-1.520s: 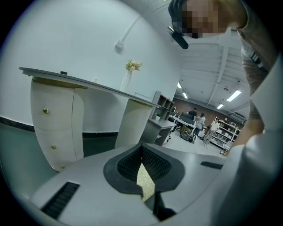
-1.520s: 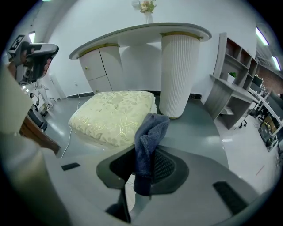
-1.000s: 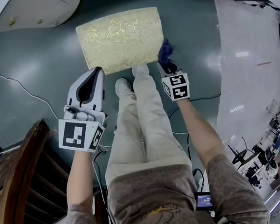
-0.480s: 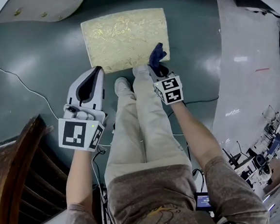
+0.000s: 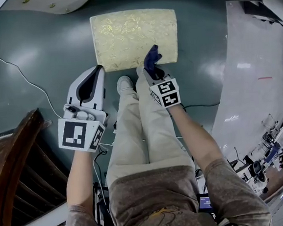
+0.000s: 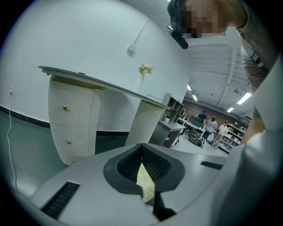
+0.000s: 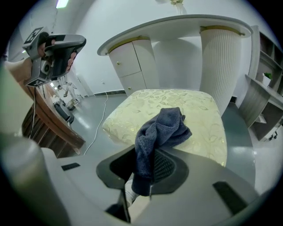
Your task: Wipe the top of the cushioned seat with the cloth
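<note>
The cushioned seat (image 5: 135, 37) is a pale yellow patterned rectangle on the dark floor ahead of the person's feet; in the right gripper view the seat (image 7: 194, 114) fills the middle. My right gripper (image 5: 152, 67) is shut on a dark blue cloth (image 5: 151, 57), held over the seat's near edge right of centre. The cloth (image 7: 161, 132) hangs bunched from the right gripper (image 7: 148, 170). My left gripper (image 5: 92, 82) is shut and holds nothing, hovering over the floor left of the seat's near corner. Through the left gripper (image 6: 143, 170) only a sliver of seat shows.
A white dressing table (image 7: 177, 48) with a drawer cabinet (image 6: 70, 119) stands behind the seat. A dark wooden chair (image 5: 13, 165) is at the near left. A white cable (image 5: 14, 67) trails across the floor on the left. The person's legs and shoes (image 5: 125, 84) touch the seat's near edge.
The right gripper with the cloth has moved left, from past the seat's right corner to over its near edge. The left gripper has stayed in place.
</note>
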Demonstrator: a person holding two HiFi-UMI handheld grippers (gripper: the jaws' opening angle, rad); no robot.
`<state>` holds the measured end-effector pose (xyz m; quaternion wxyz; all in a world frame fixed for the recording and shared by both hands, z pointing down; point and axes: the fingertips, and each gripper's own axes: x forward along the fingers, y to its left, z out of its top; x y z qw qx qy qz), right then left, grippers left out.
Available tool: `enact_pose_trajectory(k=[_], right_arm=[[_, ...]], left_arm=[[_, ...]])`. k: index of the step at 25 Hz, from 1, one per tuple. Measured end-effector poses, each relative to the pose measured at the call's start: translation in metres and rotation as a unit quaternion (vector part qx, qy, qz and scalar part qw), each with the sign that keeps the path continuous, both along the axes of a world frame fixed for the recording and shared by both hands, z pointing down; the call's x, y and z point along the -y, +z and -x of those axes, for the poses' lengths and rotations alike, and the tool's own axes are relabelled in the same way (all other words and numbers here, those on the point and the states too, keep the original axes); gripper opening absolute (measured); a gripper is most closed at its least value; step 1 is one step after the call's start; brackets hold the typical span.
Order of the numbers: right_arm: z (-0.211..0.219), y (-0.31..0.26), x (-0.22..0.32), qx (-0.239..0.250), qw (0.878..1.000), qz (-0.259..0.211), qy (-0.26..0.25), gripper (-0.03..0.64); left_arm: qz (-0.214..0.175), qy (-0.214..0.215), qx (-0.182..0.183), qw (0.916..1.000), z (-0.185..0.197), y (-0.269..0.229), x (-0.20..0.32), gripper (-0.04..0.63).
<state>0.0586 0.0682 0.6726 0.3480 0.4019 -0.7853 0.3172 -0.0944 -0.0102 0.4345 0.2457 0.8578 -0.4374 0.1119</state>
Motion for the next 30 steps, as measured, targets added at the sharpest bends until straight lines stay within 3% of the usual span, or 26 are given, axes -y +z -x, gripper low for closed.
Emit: enact_pose_trajectory(k=[30], right_arm=[[0.163,0.001,-0.003,0.088,0.987,0.024,-0.129,0.094]], left_arm=[[0.007,-0.111,0.012,0.9937,0.082,0.008,-0.016,0.015]])
